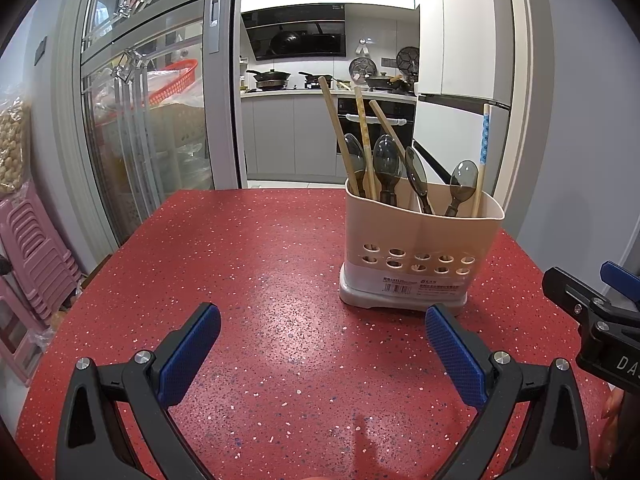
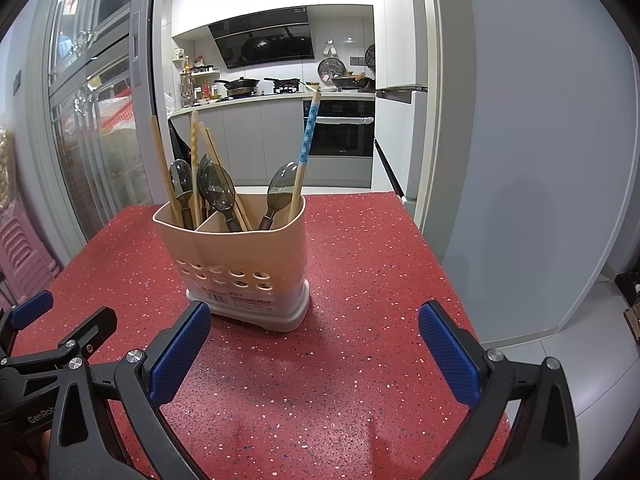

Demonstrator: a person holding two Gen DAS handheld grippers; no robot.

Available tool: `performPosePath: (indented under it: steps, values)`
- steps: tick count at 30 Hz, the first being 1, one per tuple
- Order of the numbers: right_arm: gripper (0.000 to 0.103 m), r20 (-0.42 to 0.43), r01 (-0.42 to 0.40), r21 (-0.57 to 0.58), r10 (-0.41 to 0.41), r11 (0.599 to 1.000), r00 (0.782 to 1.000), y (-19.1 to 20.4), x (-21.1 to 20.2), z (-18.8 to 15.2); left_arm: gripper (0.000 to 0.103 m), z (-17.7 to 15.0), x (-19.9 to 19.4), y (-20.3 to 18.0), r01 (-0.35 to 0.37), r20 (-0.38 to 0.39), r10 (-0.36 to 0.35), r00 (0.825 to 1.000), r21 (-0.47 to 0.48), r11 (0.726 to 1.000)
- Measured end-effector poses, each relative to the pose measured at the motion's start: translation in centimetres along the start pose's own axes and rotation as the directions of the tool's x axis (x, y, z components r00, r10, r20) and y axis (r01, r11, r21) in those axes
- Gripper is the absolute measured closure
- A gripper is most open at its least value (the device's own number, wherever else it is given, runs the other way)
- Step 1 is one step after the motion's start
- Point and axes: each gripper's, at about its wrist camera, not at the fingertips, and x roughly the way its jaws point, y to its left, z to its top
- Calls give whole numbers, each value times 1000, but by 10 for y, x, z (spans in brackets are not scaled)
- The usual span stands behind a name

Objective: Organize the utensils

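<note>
A beige utensil holder with two compartments stands on the red speckled table. It holds several dark translucent spoons and wooden chopsticks. One blue-patterned chopstick stands in the right compartment. My left gripper is open and empty, low over the table, in front of and left of the holder. In the right wrist view the holder is just ahead, with spoons and the blue-patterned chopstick. My right gripper is open and empty in front of it.
The right gripper's body shows at the left view's right edge; the left gripper's body shows at the right view's left edge. A glass cabinet and pink stools stand left of the table. A kitchen lies beyond.
</note>
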Motion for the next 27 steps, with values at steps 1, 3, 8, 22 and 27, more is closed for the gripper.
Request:
performPosePath:
  steps: [1, 3, 8, 22, 27]
  values:
    - [0, 0, 0, 0, 0, 1000, 1000, 0, 0, 0, 0, 0, 0, 0, -1, 0, 1, 1000, 1, 1000]
    - [0, -1, 0, 1, 0, 1000, 1000, 0, 0, 0, 0, 0, 0, 0, -2, 0, 2, 1000, 2, 1000]
    - [0, -1, 1, 0, -1, 1000, 1000, 0, 0, 0, 0, 0, 0, 0, -2, 0, 2, 1000, 1, 1000]
    - [0, -1, -1, 1, 1, 1000, 1000, -2, 0, -1, 0, 1, 0, -3, -1, -2, 1, 1000, 5, 1000]
    - [0, -2, 0, 3, 0, 1000, 1000, -2, 0, -1, 0, 1, 0, -3, 0, -3, 0, 1000, 6, 1000]
